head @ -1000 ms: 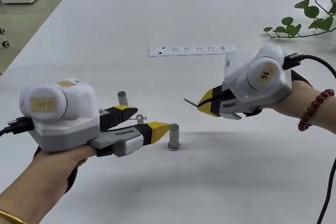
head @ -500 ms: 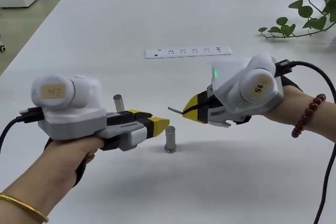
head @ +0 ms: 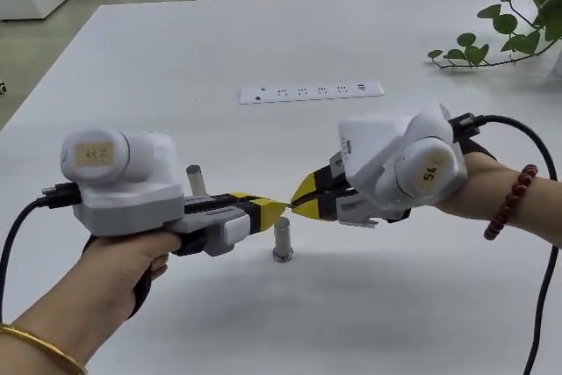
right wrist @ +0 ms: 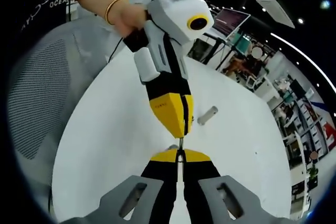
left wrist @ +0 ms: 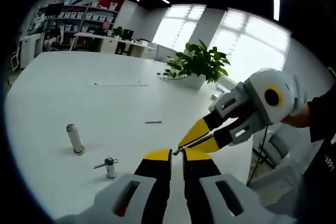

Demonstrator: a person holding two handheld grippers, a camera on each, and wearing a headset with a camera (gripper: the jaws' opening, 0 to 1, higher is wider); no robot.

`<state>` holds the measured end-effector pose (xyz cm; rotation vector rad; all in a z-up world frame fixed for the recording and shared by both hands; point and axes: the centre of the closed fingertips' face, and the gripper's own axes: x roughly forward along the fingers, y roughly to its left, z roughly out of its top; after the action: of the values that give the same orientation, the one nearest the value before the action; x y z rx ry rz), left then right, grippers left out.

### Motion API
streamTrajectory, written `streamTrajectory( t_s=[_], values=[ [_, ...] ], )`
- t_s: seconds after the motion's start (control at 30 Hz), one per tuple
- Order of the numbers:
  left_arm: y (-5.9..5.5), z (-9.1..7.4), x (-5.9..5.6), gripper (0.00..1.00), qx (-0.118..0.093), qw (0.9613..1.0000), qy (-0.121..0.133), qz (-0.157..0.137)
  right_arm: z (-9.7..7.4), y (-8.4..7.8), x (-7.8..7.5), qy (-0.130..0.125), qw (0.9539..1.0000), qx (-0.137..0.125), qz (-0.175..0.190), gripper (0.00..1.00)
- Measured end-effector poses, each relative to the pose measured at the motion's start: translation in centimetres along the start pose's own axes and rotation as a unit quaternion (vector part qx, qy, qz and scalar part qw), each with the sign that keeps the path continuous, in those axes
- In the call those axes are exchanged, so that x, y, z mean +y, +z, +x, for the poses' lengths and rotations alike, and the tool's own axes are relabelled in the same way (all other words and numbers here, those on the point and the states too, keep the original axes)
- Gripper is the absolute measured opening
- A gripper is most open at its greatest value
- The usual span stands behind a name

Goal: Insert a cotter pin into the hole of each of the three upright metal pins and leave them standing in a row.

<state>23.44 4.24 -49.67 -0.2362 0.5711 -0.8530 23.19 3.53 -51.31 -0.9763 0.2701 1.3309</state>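
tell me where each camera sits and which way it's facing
Head view: on the person's head, looking forward and down at the table; left hand, right hand, left gripper and right gripper show.
Left gripper view: on the left gripper, looking along its fingers toward the right gripper and a plant.
Right gripper view: on the right gripper, facing the left gripper and the left hand holding it.
Shared: both gripper views show the cotter pin between the two grippers' tips.
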Motion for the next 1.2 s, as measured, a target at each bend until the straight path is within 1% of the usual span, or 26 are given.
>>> streamTrajectory(
  t_s=[0.23, 0.27, 0.3, 0.37, 0.4, 0.5, 0.6, 0.7, 0.77, 0.87, 0.93, 1.07, 1.1, 1.2],
  values=[
    [-0.1, 0.0, -0.2, 0.0, 0.002, 0.9998, -0.006, -0.017, 0.0, 0.2, 0.1, 0.001, 1.0, -0.002, 0.006, 0.0],
    [-0.1, 0.0, -0.2, 0.0, 0.001, 1.0, -0.005, -0.008, 0.0, 0.2, 0.1, 0.001, 1.0, -0.002, 0.008, 0.0],
    [-0.1, 0.0, -0.2, 0.0, 0.001, 1.0, -0.005, -0.004, 0.0, 0.2, 0.1, 0.001, 0.9999, -0.003, 0.01, 0.0],
    [-0.1, 0.0, -0.5, 0.0, -0.002, 0.9999, -0.009, 0.01, 0.0, 0.2, 0.1, 0.001, 0.9999, -0.003, 0.015, 0.0],
    [-0.1, 0.0, -0.6, 0.0, -0.004, 0.9998, -0.007, 0.016, -0.1, 0.1, 0.0, 0.0, 0.9998, -0.004, 0.019, 0.0],
    [0.0, 0.1, -0.7, 0.0, -0.004, 0.9995, -0.011, 0.029, -0.1, 0.1, 0.1, 0.001, 0.9993, -0.01, 0.037, 0.0],
    [0.2, 0.1, -0.8, 0.0, -0.007, 0.999, -0.014, 0.042, -0.2, 0.1, 0.0, 0.0, 0.9977, -0.02, 0.065, 0.0],
    [0.3, 0.2, -0.9, 0.0, -0.01, 0.9982, -0.016, 0.056, -0.3, 0.1, 0.0, -0.001, 0.9967, -0.027, 0.077, 0.0],
    [0.3, 0.2, -1.0, 0.0, -0.009, 0.9979, -0.02, 0.06, -0.3, 0.1, 0.0, 0.001, 0.9952, -0.03, 0.093, 0.0],
    [0.2, 0.2, -1.1, 0.0, -0.01, 0.9973, -0.022, 0.07, -0.4, 0.1, 0.0, 0.003, 0.9936, -0.035, 0.107, 0.0],
    [0.2, 0.2, -1.1, 0.0, -0.009, 0.9968, -0.024, 0.075, -0.4, 0.1, 0.1, 0.005, 0.9905, -0.042, 0.131, 0.0],
    [0.2, 0.1, -1.4, 0.0, -0.01, 0.9956, -0.032, 0.088, -0.5, 0.2, 0.1, 0.013, 0.981, -0.062, 0.184, 0.01],
    [0.2, 0.0, -1.5, 0.0, -0.01, 0.9949, -0.035, 0.095, -0.5, 0.3, 0.3, 0.019, 0.9764, -0.071, 0.203, 0.02],
    [0.1, -0.1, -1.6, 0.0, -0.01, 0.9936, -0.038, 0.106, -0.5, 0.3, 0.5, 0.029, 0.9666, -0.083, 0.241, 0.05]
  ],
)
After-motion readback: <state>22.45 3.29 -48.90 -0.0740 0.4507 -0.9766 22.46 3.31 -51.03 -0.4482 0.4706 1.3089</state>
